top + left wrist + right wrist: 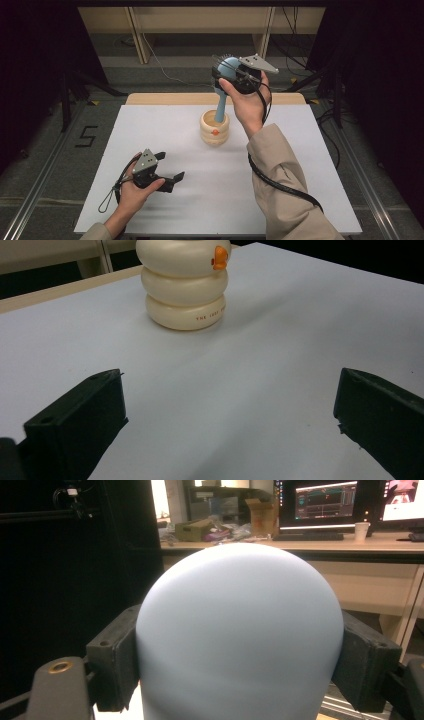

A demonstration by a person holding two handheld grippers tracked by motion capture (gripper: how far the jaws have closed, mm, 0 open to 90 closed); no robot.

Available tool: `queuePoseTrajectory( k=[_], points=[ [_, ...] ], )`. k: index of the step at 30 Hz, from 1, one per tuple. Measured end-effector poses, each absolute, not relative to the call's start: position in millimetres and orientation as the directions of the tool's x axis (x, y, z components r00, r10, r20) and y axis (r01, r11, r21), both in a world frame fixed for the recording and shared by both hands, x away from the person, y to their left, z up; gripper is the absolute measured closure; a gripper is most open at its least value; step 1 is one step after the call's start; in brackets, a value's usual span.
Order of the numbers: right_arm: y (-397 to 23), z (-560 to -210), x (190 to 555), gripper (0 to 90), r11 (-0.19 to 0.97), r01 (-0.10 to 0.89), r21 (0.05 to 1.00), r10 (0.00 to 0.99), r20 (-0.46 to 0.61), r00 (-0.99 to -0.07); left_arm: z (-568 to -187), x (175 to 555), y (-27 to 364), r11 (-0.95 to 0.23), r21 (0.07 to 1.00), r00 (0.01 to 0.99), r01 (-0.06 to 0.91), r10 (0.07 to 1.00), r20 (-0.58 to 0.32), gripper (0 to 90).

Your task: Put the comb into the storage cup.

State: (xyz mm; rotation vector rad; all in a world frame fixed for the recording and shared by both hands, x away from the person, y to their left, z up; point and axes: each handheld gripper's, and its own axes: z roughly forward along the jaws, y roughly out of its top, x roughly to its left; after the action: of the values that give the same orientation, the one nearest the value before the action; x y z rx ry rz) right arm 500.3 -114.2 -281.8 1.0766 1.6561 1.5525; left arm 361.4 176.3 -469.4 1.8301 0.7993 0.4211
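Our right gripper's [235, 75] jaws pinch the rounded pale blue head of a hairbrush [240, 635], one jaw on each side. The brush stands upright, its long handle pointing straight down into a cream ringed holder [215, 128] near the middle of the white tabletop [165, 130]. Our right hand [250, 102] is raised above the holder, forearm reaching up from below. Our left gripper [172, 181] rests low at the near left, well apart, jaws spread with nothing between them, facing the holder.

table [165, 200]: white top, wooden far edge | on it: cream ringed holder [215, 130], mid-far
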Motion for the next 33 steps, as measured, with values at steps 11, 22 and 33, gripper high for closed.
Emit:
queuePoseTrajectory(
  k=[11,22,33],
  points=[
    [-113.9,-283.8,504.6,20.2,-0.021,0.153,0.988,0.876,0.092,-0.473,-469.4,361.2,176.5,-0.229,0.917,0.715,0.326,0.694,-0.081,0.0],
    [-113.5,-286.4,507.6,20.2,-0.019,0.163,0.987,0.879,0.093,-0.467,-470.3,361.6,175.2,-0.227,0.917,0.715,0.328,0.694,-0.084,0.0],
    [-111.7,-287.3,510.8,20.2,-0.017,0.164,0.986,0.88,0.093,-0.466,-470.3,362.1,175.4,-0.227,0.917,0.715,0.327,0.694,-0.083,0.0]
  ],
)
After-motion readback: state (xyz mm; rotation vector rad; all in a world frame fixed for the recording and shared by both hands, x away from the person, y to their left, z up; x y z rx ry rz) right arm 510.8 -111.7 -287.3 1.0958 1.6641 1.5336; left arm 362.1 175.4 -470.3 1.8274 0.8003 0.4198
